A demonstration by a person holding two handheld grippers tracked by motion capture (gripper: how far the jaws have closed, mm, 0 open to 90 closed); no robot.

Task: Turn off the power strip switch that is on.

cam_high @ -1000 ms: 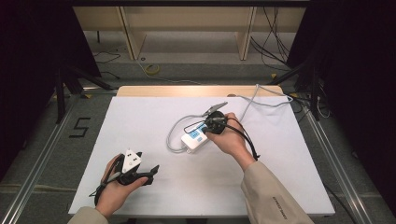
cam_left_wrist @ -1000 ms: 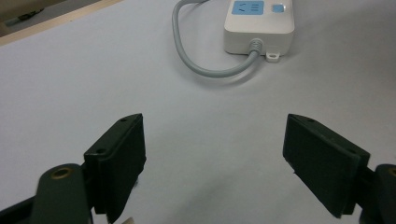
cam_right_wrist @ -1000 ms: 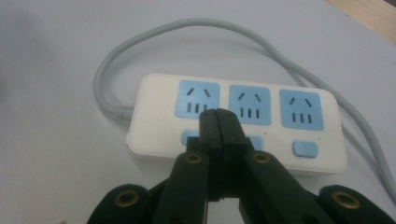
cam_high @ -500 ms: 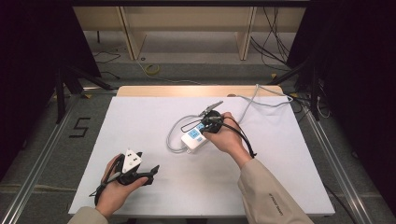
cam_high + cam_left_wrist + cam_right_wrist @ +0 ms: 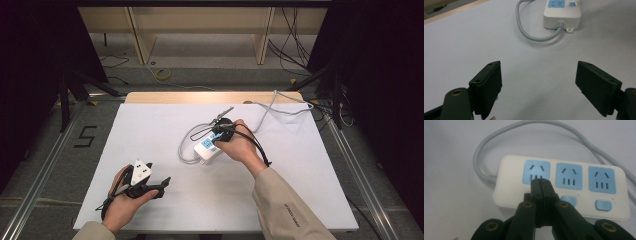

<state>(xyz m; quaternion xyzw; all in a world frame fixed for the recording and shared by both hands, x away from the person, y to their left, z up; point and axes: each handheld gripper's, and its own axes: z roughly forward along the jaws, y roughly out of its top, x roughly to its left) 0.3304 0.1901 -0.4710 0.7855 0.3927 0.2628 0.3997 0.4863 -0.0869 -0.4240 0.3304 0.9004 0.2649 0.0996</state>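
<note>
**Power strip under our right gripper at mid-bench**

Power strip (image 5: pixel 208 148) lies flat on the white bench (image 5: pixel 150 130), a little right of the middle, white with three blue sockets and blue switches below them. Its grey cord (image 5: pixel 187 145) leaves the strip's left end and loops away over the bench toward the far right edge.

Our right gripper (image 5: pixel 540 181) is clenched, its two black jaws pressed together with nothing between them. In the right gripper view the tips sit over the lower edge of the leftmost socket (image 5: pixel 536 172); we cannot tell whether they touch it. In the high view our right hand (image 5: pixel 239 145) holds that gripper just over the strip's far end.

Our left gripper (image 5: pixel 539 82) is released, its jaws standing wide apart over bare bench, with the strip well ahead of them. In the high view it rests near the bench's near left edge.
</note>
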